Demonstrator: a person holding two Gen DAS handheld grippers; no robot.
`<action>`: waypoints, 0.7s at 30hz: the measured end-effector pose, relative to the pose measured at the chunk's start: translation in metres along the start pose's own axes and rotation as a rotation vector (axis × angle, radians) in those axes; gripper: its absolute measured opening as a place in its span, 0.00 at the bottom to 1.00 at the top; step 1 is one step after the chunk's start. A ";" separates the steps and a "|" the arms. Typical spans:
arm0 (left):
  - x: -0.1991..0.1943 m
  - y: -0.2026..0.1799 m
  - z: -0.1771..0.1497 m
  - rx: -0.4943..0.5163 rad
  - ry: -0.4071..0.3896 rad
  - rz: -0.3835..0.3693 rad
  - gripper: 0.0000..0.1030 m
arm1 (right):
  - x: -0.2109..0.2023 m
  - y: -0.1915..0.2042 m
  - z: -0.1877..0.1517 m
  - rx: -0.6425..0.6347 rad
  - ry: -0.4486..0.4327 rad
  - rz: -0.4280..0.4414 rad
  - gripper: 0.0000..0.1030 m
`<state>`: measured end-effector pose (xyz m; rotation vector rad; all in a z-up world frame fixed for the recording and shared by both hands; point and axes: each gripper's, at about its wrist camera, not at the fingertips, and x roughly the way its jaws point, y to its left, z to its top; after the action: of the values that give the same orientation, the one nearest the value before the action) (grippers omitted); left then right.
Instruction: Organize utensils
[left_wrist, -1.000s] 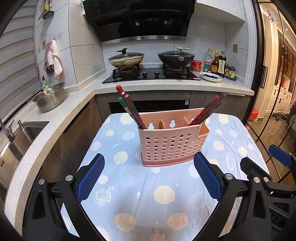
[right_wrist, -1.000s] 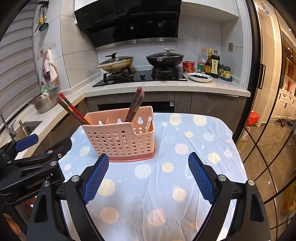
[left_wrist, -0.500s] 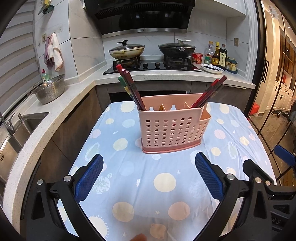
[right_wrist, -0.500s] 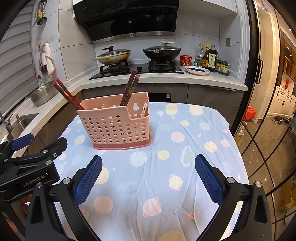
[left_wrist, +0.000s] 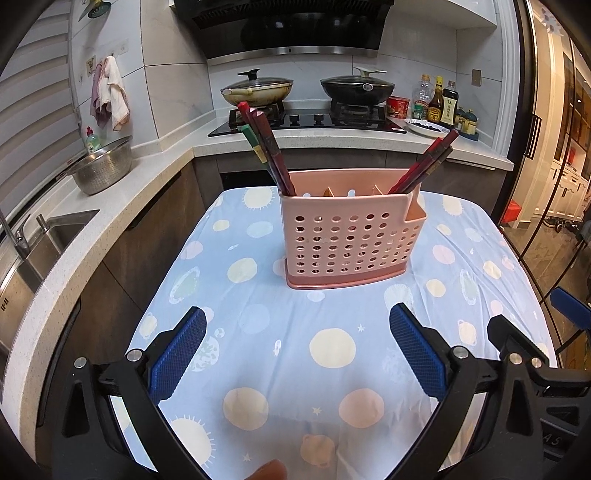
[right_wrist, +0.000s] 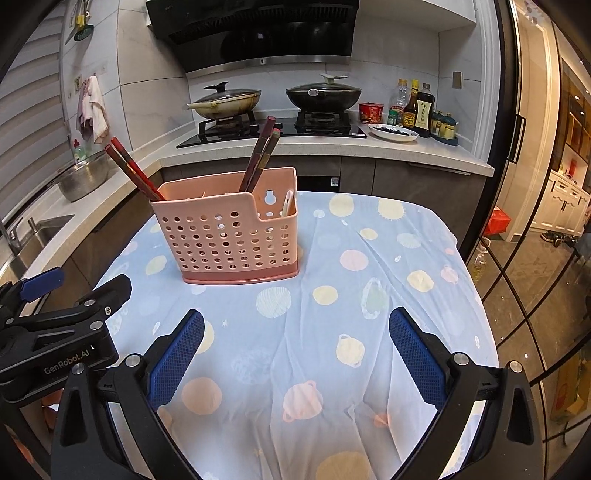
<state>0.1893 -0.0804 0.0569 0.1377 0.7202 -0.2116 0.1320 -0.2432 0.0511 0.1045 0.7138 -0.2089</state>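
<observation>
Left wrist view: a table under a pale blue tablecloth (left_wrist: 258, 325) printed with suns and planets fills the middle and lower frame. A white kitchen counter (left_wrist: 122, 206) runs up the left edge and across the upper frame, carrying a sink (left_wrist: 55, 236) at the left edge, a metal colander (left_wrist: 103, 166) at upper left, and a stove (left_wrist: 306, 118) at upper centre with two lidded pans. Bottles (left_wrist: 439, 103) stand at upper right.

A pink perforated utensil holder (left_wrist: 351, 240) stands upright at frame centre on the cloth. One bundle of dark red chopsticks (left_wrist: 269, 147) leans to the left out of its left end; a second bundle (left_wrist: 424, 162) leans to the right out of its right end.

The left gripper (left_wrist: 297, 350), at the lower edge, has its blue pads spread wide with only cloth between them, well short of the holder. In the right wrist view the right gripper (right_wrist: 295, 354) is likewise at its widest and empty, and the holder sits at centre left.
</observation>
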 end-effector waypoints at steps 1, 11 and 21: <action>0.000 0.000 -0.001 0.000 0.001 0.001 0.92 | 0.000 0.000 0.000 0.000 0.001 -0.001 0.94; 0.003 0.000 -0.003 -0.005 0.014 0.002 0.92 | 0.002 0.001 -0.002 0.001 0.006 -0.006 0.94; 0.005 0.000 -0.006 -0.007 0.017 0.013 0.92 | 0.003 0.003 -0.006 -0.001 0.013 -0.009 0.94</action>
<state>0.1889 -0.0803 0.0490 0.1374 0.7363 -0.1957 0.1310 -0.2397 0.0449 0.1018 0.7271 -0.2166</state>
